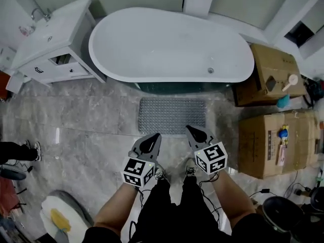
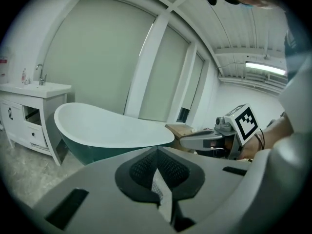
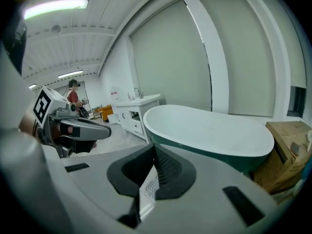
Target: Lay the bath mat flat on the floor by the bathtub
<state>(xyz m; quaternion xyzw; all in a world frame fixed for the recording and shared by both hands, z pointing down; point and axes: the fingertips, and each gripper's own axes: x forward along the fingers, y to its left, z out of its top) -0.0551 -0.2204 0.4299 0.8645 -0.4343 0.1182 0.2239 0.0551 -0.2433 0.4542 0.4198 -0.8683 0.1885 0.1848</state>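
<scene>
Jaws on the left gripper [image 1: 151,142] and the right gripper [image 1: 194,132] are pressed together with nothing between them, the two held side by side above the marble floor [image 1: 91,130]. Just past their tips, at 12 o'clock, the grey bath mat [image 1: 172,115] lies flat on the floor, its far edge just beside the bathtub [image 1: 167,47]. A white vanity [image 1: 50,39] stands at 10 o'clock, and cardboard boxes [image 1: 268,140] at 3 o'clock.
</scene>
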